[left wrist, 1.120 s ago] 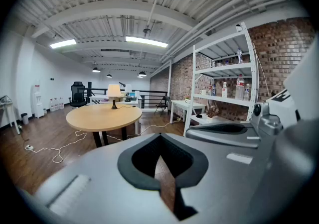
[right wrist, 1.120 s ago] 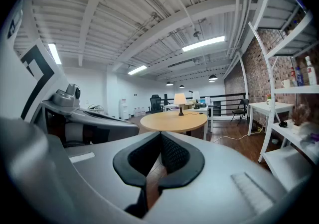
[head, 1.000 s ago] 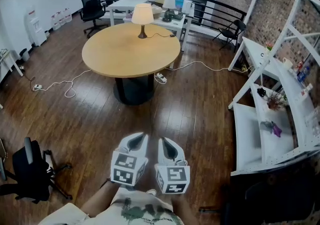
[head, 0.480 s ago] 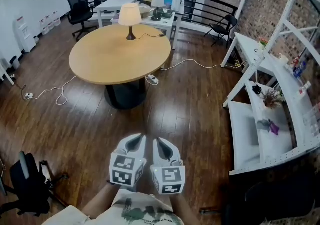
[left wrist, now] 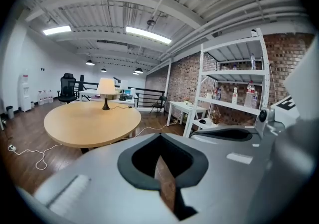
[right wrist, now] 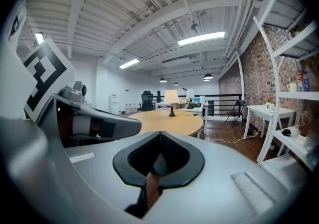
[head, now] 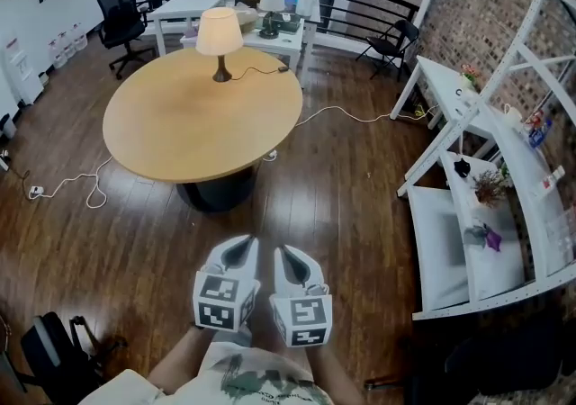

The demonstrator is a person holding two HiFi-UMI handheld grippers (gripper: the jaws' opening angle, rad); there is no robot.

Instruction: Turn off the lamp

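The lamp (head: 219, 41) stands upright near the far edge of the round wooden table (head: 202, 120), its cream shade bright and a dark cord (head: 261, 69) trailing from its base across the tabletop. We see the dark plank floor (head: 351, 187) spread round everything. A white shelving rack (head: 504, 214) runs along the brick wall on the right. The table sits ahead and to the left of us. Behind it are a white desk (head: 189, 5) and a black office chair (head: 117, 9). A white cable (head: 65, 184) loops over the floor left of the table.

We hold both grippers low and side by side, well short of the table. The left gripper (head: 239, 248) has its jaws brought together with nothing between them. The right gripper (head: 291, 256) is likewise closed and empty. Both point towards the table.
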